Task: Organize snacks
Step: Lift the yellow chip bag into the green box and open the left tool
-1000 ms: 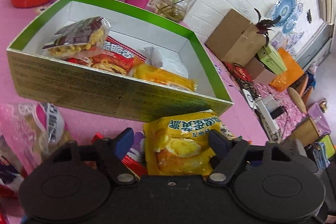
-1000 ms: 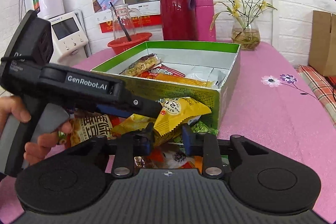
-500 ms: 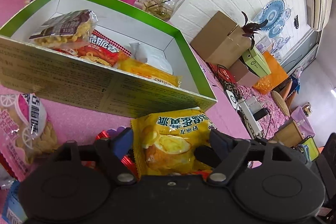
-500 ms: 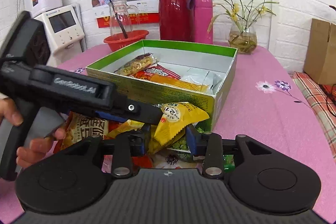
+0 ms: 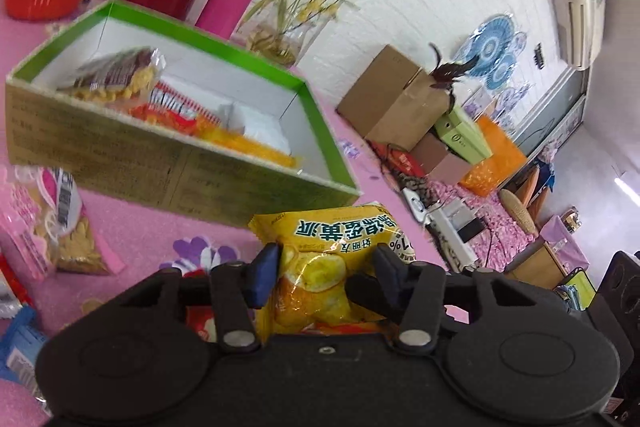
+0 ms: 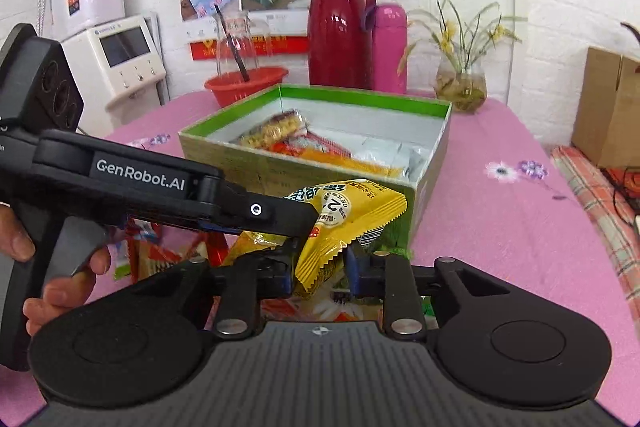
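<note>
Pink tablecloth [image 6: 500,227]: yellow snack pack [image 5: 320,267] clamped between left tool [image 5: 324,263] jaws, seemingly right tool [image 6: 320,267] too, before green box [image 6: 320,155].

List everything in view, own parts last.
green box: one, green-rimmed, mid-table, snack packets inside
yellow packet: one, yellow, before the box, between both grippers
loose snacks: several, mixed colours, on the pink tablecloth
thermos: one, dark red, behind box
flask: one, pink, beside thermos
basin: one, red, behind box
vase: one, glass, holding a plant, behind box
left gripper: one, black, jaws just closed, shut on yellow packet
right gripper: one, black, jaws just closed, shut on yellow packet
hand: one, on left gripper's handle
</note>
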Demonstrator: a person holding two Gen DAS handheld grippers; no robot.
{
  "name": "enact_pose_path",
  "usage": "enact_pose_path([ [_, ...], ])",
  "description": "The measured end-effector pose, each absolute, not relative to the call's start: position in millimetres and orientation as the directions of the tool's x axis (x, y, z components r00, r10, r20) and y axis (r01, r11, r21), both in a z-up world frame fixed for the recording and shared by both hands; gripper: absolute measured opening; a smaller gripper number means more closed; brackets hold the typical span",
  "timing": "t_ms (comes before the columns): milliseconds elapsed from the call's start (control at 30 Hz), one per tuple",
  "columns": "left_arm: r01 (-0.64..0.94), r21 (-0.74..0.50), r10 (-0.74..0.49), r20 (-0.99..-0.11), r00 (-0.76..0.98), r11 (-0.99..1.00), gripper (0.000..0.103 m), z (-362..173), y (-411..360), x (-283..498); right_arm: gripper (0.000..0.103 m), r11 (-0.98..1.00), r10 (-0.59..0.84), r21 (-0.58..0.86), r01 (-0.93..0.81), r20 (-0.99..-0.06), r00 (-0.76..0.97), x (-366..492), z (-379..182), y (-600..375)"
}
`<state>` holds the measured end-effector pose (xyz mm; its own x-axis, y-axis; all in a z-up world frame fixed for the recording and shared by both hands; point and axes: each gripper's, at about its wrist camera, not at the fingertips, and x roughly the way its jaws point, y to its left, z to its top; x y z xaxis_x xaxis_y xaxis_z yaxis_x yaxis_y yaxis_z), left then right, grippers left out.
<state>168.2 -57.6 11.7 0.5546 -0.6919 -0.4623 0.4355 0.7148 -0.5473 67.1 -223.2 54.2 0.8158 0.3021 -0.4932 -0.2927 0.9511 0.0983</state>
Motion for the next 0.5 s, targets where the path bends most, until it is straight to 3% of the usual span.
enact_pose_path([
  [267, 0.496, -0.485, -0.684, -0.376, 0.625, 0.72, 0.0, 67, -60, 176, 0.043, 0.946, 0.324, 0.087, -0.313, -0.336, 0.884, 74, 93, -229],
  [500, 0.465, -0.457, -0.64, -0.386, 0.664, 0.758, 0.0, 72, -66, 215, 0.043, 0.949, 0.316, 0.108, -0.297, -0.311, 0.896, 121, 96, -232],
])
